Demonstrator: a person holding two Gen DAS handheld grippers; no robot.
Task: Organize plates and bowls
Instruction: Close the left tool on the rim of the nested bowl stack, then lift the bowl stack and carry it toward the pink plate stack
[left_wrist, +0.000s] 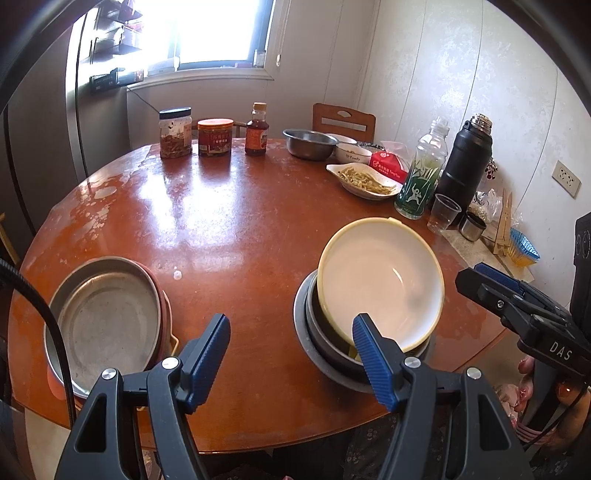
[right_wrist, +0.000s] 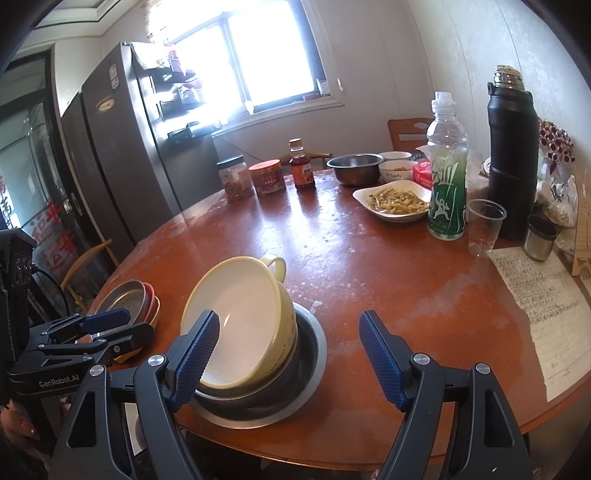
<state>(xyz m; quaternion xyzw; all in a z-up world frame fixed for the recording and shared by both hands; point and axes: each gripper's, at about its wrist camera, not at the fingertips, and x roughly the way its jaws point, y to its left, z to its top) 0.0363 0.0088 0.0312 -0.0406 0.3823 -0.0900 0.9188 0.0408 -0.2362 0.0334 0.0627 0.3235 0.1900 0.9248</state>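
A yellow bowl (left_wrist: 380, 288) with a white inside and a handle sits tilted in a dark bowl, which rests on a metal plate (left_wrist: 325, 365) at the table's near edge; it also shows in the right wrist view (right_wrist: 240, 325). A stack of a metal plate (left_wrist: 103, 317) over pink plates lies at the near left, and shows in the right wrist view (right_wrist: 129, 295). My left gripper (left_wrist: 291, 354) is open and empty, between the two stacks. My right gripper (right_wrist: 288, 354) is open and empty, its left finger in front of the yellow bowl's rim.
At the back of the round brown table (left_wrist: 229, 206) stand jars (left_wrist: 175, 133), a sauce bottle (left_wrist: 256, 129), a steel bowl (left_wrist: 308, 142), a dish of food (left_wrist: 365, 181), a green bottle (right_wrist: 447, 166), a black flask (right_wrist: 511, 155), a plastic cup (right_wrist: 484, 225). A paper sheet (right_wrist: 543, 302) lies right.
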